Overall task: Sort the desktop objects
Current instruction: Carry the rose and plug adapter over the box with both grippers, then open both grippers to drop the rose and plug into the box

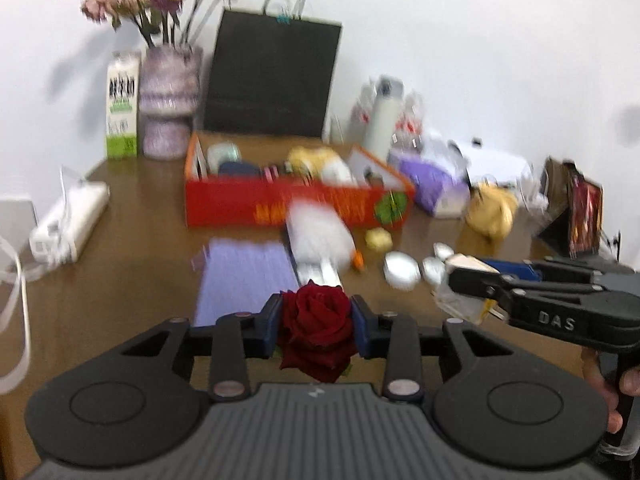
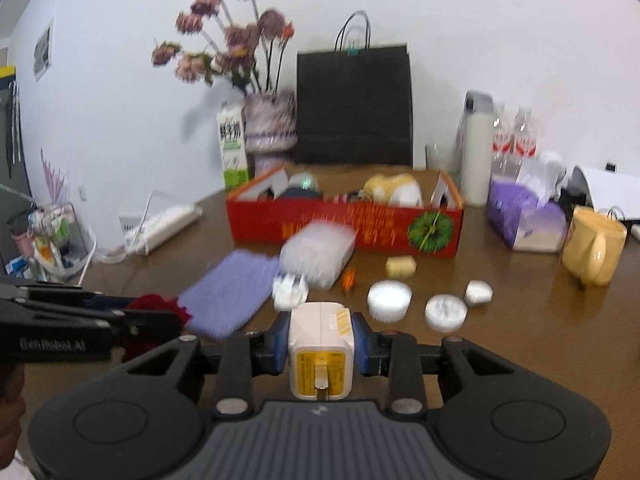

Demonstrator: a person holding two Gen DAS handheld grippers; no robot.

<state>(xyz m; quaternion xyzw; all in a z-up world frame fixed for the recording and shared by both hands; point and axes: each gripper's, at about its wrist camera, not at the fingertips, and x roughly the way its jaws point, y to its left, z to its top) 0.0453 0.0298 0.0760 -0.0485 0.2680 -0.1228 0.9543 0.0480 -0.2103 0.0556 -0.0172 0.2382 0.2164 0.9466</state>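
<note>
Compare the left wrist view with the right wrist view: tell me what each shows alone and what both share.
Left wrist only: a dark stand with a red picture at the far right.
Right wrist only: a cluttered wire rack beside the table and a paper on the wall.
Both: the red box, purple cloth, red rose in the left gripper, and white charger in the right gripper.

"DAS" stands in raised letters on the black body of the right tongs (image 1: pixel 452 276), seen from the left wrist. "BenRobot.AI" stands on the side of the left tongs (image 2: pixel 176 312), seen from the right wrist. The carton (image 2: pixel 232 144) and red box (image 2: pixel 344 226) carry print too blurred to read.
</note>
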